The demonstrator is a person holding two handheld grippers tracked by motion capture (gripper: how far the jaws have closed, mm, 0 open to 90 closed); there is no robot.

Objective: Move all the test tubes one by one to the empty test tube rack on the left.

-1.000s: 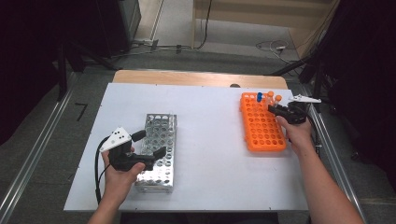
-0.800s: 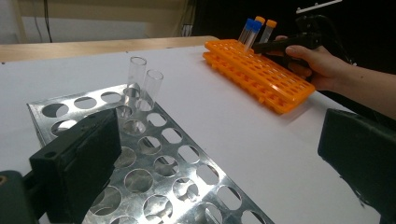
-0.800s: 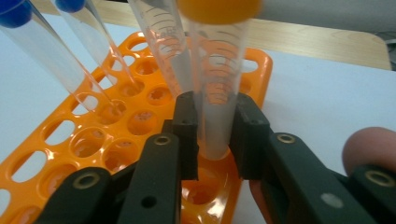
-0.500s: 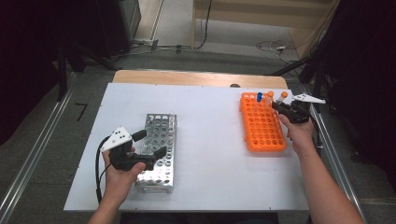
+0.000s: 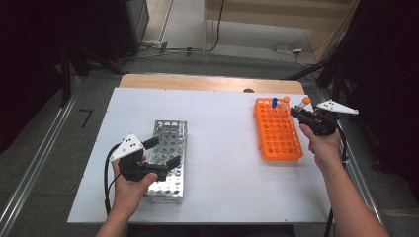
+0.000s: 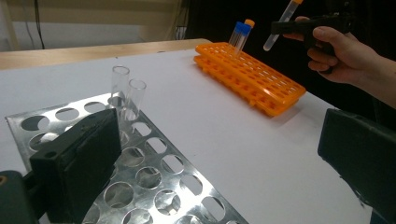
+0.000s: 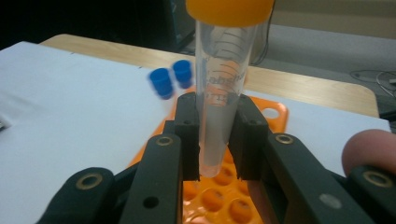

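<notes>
Right claw (image 7: 217, 140) clamped on orange-capped tube (image 7: 223, 88), above orange rack (image 5: 276, 129), left claw (image 5: 160, 153) wide, seemingly over steel rack (image 5: 167, 160)

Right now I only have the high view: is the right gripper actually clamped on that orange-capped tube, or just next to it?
Observer: Clamped. In the right gripper view, the right gripper has both pads pressed on the lower part of the orange-capped tube.
Operator: Is its tip out of the holes?
Observer: Yes. The left gripper view shows the tube tilted in the air, with its tip above the orange rack.
Operator: And the other side?
Observer: The left gripper is open over the metal rack with nothing between its jaws. Two clear uncapped tubes stand in the rack's far holes.
</notes>
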